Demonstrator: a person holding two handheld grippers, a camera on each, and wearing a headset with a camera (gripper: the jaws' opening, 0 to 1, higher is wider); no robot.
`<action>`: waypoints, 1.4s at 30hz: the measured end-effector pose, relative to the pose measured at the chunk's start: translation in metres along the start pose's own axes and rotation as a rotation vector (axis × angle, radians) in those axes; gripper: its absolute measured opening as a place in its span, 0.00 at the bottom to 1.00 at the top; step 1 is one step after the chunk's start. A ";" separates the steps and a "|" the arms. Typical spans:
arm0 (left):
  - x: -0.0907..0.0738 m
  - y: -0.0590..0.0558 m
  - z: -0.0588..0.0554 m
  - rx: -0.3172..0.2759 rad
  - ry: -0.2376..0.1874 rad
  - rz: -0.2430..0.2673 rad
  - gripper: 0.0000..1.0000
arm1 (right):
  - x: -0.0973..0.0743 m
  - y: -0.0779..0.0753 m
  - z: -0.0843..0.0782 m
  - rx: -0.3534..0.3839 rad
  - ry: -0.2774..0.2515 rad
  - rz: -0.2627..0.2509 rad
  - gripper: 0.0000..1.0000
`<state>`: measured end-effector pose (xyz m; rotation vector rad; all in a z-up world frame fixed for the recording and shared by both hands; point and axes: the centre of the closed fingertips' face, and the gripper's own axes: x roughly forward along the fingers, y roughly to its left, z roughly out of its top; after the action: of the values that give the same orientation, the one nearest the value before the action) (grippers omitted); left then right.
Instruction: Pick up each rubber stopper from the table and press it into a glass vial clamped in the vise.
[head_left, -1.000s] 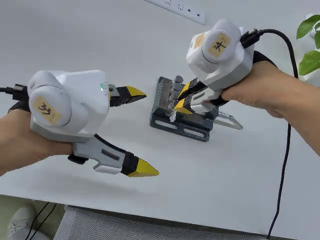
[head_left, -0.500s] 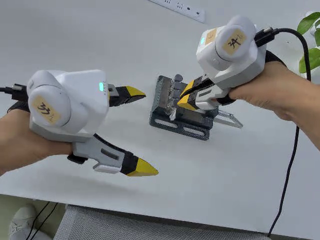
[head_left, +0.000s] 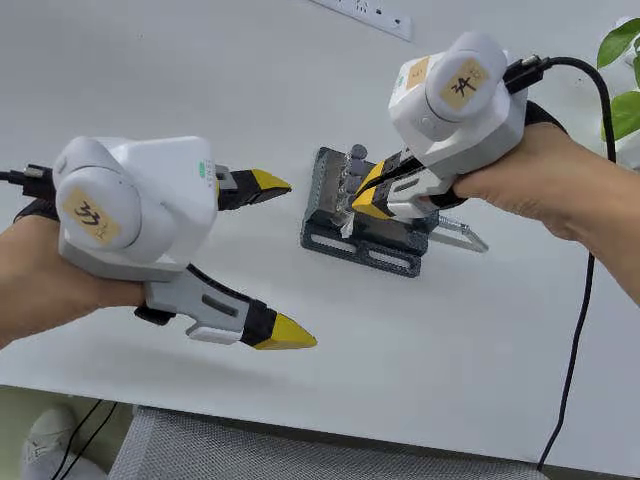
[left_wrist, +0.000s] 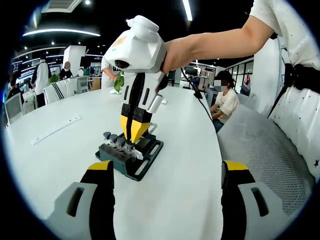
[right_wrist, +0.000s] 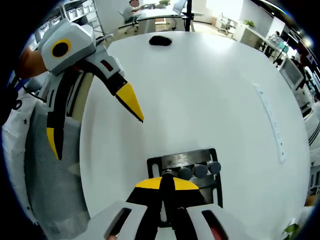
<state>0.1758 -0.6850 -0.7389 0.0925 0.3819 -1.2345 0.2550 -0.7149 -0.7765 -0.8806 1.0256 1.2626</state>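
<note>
We see left gripper (head_left: 295, 263) at 9 o'clock, jaws splayed, empty, unmoved. At centre, vise (head_left: 360, 256), grey rubber stoppers (right_wrist: 200, 171) seated atop its vials (left_wrist: 119, 143). From 2 o'clock, right gripper (head_left: 366, 203), jaws clenched, tips risen slightly off row. We judge stopper pressed home.

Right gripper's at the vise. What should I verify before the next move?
1. Right gripper above the vise: ok.
2. Its jaws shut: ok.
3. Anything held between them: cannot tell.
4. Left gripper open, apart from the vise: ok.
5. Vise flat on the table: ok.
6. Grey stoppers in the vise pressed fully home: cannot tell.
</note>
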 end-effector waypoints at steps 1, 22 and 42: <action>0.000 0.000 0.000 -0.002 -0.001 0.001 0.88 | 0.000 0.000 0.000 0.002 0.000 0.001 0.02; -0.002 0.002 -0.002 -0.006 0.001 0.009 0.87 | 0.004 -0.002 -0.001 -0.004 0.013 0.006 0.02; -0.002 0.005 0.000 -0.006 -0.003 0.012 0.87 | 0.005 -0.004 0.000 -0.025 0.052 0.026 0.02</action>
<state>0.1802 -0.6818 -0.7391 0.0881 0.3820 -1.2218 0.2593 -0.7137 -0.7818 -0.9262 1.0669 1.2827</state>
